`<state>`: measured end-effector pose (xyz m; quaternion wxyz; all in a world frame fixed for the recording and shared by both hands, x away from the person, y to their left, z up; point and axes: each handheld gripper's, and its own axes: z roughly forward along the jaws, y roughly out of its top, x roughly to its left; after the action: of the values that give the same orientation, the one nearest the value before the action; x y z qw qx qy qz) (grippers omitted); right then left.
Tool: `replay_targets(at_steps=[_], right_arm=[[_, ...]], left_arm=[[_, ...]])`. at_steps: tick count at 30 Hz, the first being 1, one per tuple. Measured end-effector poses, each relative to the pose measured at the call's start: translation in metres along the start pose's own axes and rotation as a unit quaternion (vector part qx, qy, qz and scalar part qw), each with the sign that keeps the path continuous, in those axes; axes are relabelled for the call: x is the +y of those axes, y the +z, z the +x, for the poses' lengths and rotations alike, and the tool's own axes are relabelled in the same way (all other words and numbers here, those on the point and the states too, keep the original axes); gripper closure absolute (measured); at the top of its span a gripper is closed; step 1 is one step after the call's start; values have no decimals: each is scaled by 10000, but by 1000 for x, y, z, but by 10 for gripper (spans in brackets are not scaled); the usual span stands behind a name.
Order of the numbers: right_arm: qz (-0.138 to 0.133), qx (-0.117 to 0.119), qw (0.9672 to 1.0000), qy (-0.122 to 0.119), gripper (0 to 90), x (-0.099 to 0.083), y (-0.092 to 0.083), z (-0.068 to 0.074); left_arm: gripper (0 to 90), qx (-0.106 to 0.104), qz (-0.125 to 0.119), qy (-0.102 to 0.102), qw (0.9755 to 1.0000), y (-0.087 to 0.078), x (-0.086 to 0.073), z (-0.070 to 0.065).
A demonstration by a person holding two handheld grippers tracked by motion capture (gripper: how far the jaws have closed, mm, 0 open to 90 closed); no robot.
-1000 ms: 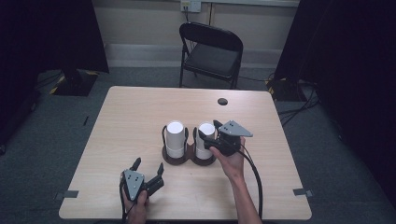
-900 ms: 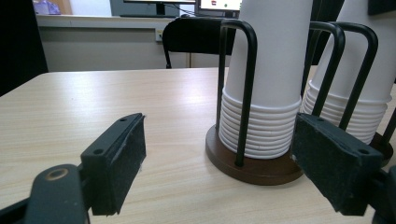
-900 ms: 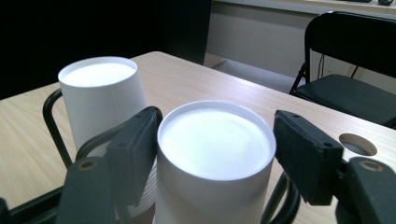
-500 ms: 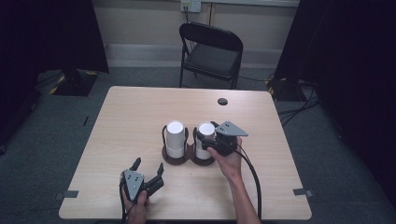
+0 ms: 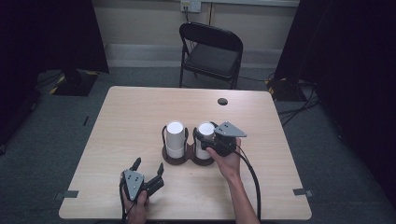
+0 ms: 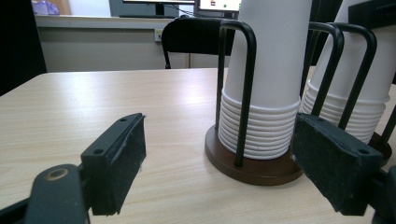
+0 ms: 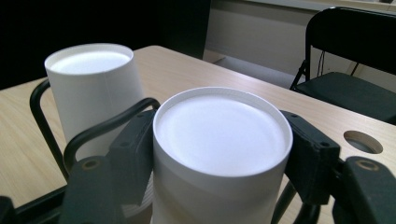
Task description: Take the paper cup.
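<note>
Two stacks of white paper cups (image 5: 176,139) stand side by side mid-desk (image 5: 130,116) in a brown holder (image 5: 177,158), whose black wire loops (image 6: 243,93) fence each stack and narrow side access. The left hand-held gripper (image 5: 148,173) has bare desk before it; a folding chair (image 5: 212,49) stands beyond the far edge.

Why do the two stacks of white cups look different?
The left stack stands free, while the right stack sits between the jaws of the right claw, which have just been closing on its top cup. The left stack looks a bit taller than the right stack. Both are upside-down white cups in black wire holders on brown bases.
</note>
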<state>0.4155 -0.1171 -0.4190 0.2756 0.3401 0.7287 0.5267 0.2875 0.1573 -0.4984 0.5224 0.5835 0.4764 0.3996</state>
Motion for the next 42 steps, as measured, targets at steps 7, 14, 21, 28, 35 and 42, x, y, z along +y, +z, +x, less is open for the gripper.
replay_targets(at_steps=[7,14,21,28,35,42], right_arm=[[-87,50,9998,181,329,4,-4,-6],[-140,48,9996,239,330,6,-6,-6],[-185,90,9996,179,330,16,-8,-5],[-279,66,9993,233,331,20,-11,-6],[-313,48,9993,222,331,26,-15,-7],[-423,80,9990,153,331,37,-17,-4]], left_arm=[[182,-15,9,0,10000,0,0,0],[223,-35,27,-47,10000,0,0,1],[171,-205,61,-127,9997,1,1,4],[159,-147,75,-101,9998,1,1,3],[159,-138,72,-96,9998,2,1,3],[158,-105,70,-99,9999,1,1,3]])
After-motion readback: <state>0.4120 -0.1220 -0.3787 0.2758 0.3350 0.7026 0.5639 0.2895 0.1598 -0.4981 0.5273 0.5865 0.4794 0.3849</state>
